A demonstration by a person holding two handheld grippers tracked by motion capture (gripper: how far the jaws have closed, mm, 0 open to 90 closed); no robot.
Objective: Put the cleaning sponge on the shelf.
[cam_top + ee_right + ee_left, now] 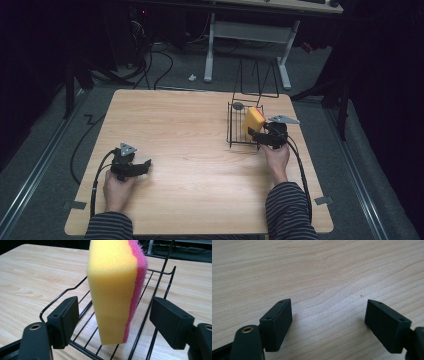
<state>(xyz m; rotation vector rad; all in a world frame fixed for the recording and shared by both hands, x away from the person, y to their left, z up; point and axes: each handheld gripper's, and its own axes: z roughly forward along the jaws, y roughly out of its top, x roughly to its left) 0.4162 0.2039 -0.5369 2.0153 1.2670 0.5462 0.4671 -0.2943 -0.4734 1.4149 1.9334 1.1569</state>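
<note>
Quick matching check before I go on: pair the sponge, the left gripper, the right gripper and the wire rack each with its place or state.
1. sponge
2. left gripper
3. right gripper
4. wire rack

A. open over bare wood on the table's left
B. black, on the table's right side
C. stands on edge in the rack, yellow and pink
D. open, jaws either side of the sponge, not touching it

Pairs: 1-C, 2-A, 3-D, 4-B

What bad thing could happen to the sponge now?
The sponge stands on edge in the wire rack, with both pads of the right gripper apart from it, so it might tip over. If the gripper pulls back crooked, a pad could brush the sponge or snag a rack wire and drag the rack along the table.
</note>
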